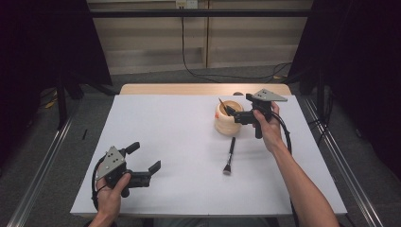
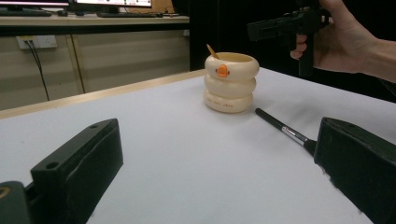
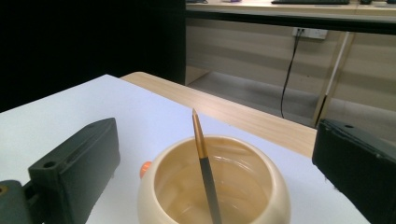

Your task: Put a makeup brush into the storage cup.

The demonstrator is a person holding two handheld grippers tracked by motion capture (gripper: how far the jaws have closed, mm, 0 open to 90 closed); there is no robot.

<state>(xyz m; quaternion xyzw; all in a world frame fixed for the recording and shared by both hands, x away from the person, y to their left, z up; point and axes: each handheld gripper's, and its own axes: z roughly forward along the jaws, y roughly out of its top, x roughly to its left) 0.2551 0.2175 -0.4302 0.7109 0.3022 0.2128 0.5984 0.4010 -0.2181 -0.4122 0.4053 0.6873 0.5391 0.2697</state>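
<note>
The right hand-held gripper, jaws wide and gripping nothing, hangs over the cream cup with a brush standing inside. The left hand-held gripper gapes, lower left. Another brush lies mid-frame on the white surface; beige wall panels stand behind.

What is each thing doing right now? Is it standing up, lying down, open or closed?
Cream cup: upright on the table, one brush inside.
Brush in the cup: leaning, tip up, let go.
Black brush: lying flat on the table, untouched.
Right tongs: open, above the cup.
Left tongs: open, holding nothing.
</note>
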